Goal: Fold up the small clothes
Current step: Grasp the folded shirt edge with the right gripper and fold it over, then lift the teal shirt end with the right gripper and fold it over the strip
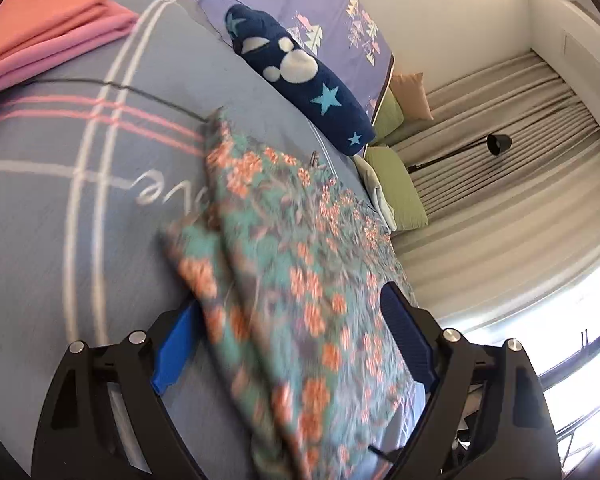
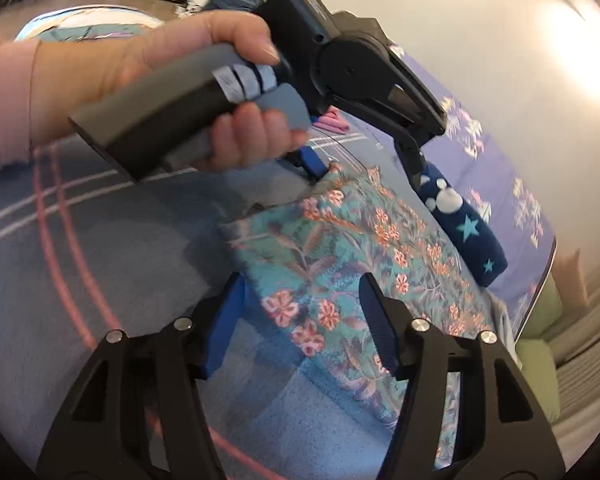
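A teal floral garment (image 1: 296, 264) lies flat on the grey-blue bedspread (image 1: 60, 216), partly folded, with a doubled edge on its left side. My left gripper (image 1: 288, 340) is open, its blue fingers either side of the garment's near end, just above it. In the right wrist view the same garment (image 2: 340, 264) lies ahead. My right gripper (image 2: 304, 320) is open over its near corner. The left gripper (image 2: 316, 164), held in a hand, sits at the garment's far corner.
A navy star-patterned folded cloth (image 1: 300, 76) lies beyond the garment, also in the right wrist view (image 2: 464, 224). Folded pink and orange cloths (image 1: 48, 36) sit at the far left. A purple patterned sheet (image 1: 320, 4), green cushions (image 1: 400, 188) and curtains (image 1: 500, 152) are to the right.
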### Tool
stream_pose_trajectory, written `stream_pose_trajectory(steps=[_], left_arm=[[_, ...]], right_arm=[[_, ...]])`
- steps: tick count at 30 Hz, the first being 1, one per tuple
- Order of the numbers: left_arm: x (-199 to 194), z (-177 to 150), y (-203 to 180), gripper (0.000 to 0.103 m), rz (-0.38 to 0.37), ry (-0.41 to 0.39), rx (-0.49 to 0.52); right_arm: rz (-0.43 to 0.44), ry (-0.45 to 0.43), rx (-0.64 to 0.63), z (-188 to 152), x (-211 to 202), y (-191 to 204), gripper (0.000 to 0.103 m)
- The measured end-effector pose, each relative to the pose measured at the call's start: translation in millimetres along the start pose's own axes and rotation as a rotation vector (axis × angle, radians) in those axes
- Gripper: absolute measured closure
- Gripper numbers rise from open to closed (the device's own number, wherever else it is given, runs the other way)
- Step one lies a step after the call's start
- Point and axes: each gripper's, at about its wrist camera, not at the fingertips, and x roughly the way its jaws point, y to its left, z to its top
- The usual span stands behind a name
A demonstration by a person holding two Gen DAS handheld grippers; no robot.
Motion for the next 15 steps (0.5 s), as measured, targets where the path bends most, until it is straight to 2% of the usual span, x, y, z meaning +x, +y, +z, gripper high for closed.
stream_pose_trajectory(steps=[4,6,8,9,12,14,15], left_arm=[[14.7,8.0,-6.3,0.017,0.025,0.018,0.066],[17.5,9.8,-7.3,0.017,0.027,0.021,0.082],[17.0,9.8,-5.4,0.017,0.023,0.015,0.083],[16.8,10.6,-4.6,0.02,0.03,0.011,0.085],[19.6,15.7,1.4,0.05,0.046,0.018,0.064],[20.2,18.4,10.4,0.08,0.024,0.021,0.01],[21.5,20.4,15.7,0.087,0.019,0.019,-0.027]], right_arm=[[-0.037,-0.018,-0.026,6.5,6.7,7.7,0.044],[-0.047,-0.023,-0.035,11.0,11.2,7.8,0.049],[-0.034,-0.015,-0.044,12.5,15.5,10.5,0.07],[-0.028,-0.012,-0.048,12.4,16.7,12.7,0.094],[-0.013,-0.057,0.006,10.9,10.4,0.1,0.097],[0.016,-0.092,0.101,11.0,3.2,-21.4,0.097],[0.023,-0.1,0.136,10.9,0.2,-29.3,0.097]])
